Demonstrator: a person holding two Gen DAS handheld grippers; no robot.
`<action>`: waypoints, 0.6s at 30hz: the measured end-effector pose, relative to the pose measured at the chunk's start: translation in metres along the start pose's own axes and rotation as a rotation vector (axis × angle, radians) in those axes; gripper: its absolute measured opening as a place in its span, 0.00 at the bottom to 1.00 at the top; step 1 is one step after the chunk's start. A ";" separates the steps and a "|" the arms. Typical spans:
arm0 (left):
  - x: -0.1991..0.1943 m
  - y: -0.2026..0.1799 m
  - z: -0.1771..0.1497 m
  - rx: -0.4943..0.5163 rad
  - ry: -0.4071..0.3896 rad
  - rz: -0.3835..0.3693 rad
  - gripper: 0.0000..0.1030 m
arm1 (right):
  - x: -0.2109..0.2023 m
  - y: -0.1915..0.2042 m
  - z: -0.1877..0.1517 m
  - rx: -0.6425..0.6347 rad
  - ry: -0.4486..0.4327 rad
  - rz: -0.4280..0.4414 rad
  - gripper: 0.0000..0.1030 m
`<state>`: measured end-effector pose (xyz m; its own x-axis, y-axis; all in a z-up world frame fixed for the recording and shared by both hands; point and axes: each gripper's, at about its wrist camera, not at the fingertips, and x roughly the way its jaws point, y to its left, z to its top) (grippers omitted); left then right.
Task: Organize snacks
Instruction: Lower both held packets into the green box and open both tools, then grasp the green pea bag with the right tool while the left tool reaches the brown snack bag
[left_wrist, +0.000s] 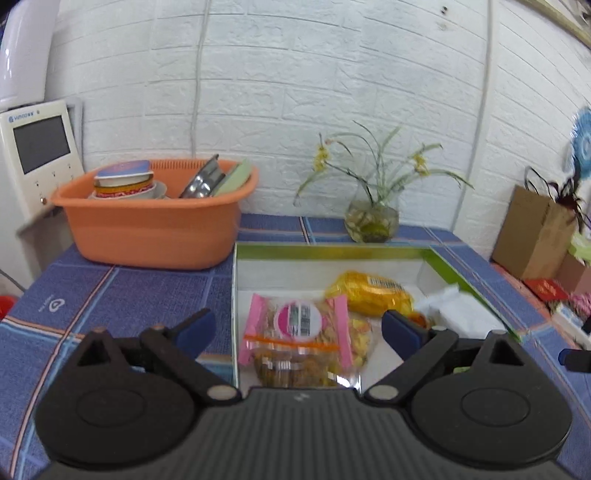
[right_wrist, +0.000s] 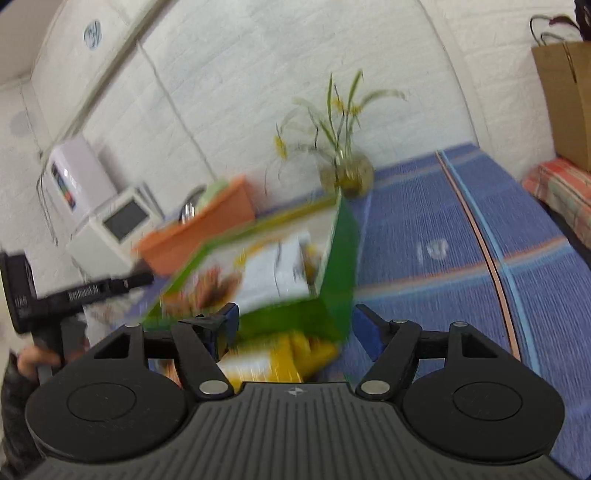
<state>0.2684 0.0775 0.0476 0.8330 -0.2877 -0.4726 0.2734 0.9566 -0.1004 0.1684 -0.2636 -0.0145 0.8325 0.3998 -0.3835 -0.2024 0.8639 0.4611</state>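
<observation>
A green box with a white inside lies on the blue checked tablecloth. In it lie a clear pink-edged snack bag, a yellow snack packet and a white packet. My left gripper is open above the box's near end, over the pink-edged bag, holding nothing. In the blurred right wrist view the green box is just ahead, and a yellow packet lies on the cloth between the fingers of my open right gripper. I cannot tell if it touches the packet.
An orange basin with bowls and dishes stands at the back left beside a white appliance. A glass vase with a plant stands behind the box. A brown paper bag and small items sit at the right edge.
</observation>
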 end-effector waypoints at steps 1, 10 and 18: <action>-0.005 0.000 -0.006 0.016 0.014 -0.016 0.92 | -0.003 -0.002 -0.007 -0.025 0.029 -0.010 1.00; -0.013 0.037 -0.053 -0.187 0.176 0.018 0.92 | 0.006 0.004 -0.033 -0.413 0.125 -0.098 1.00; 0.028 0.026 -0.059 -0.228 0.292 0.064 0.94 | 0.032 0.002 -0.039 -0.417 0.149 -0.147 0.76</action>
<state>0.2702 0.0967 -0.0200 0.6633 -0.2336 -0.7110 0.0836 0.9672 -0.2398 0.1748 -0.2366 -0.0571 0.7912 0.2771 -0.5451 -0.3033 0.9519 0.0437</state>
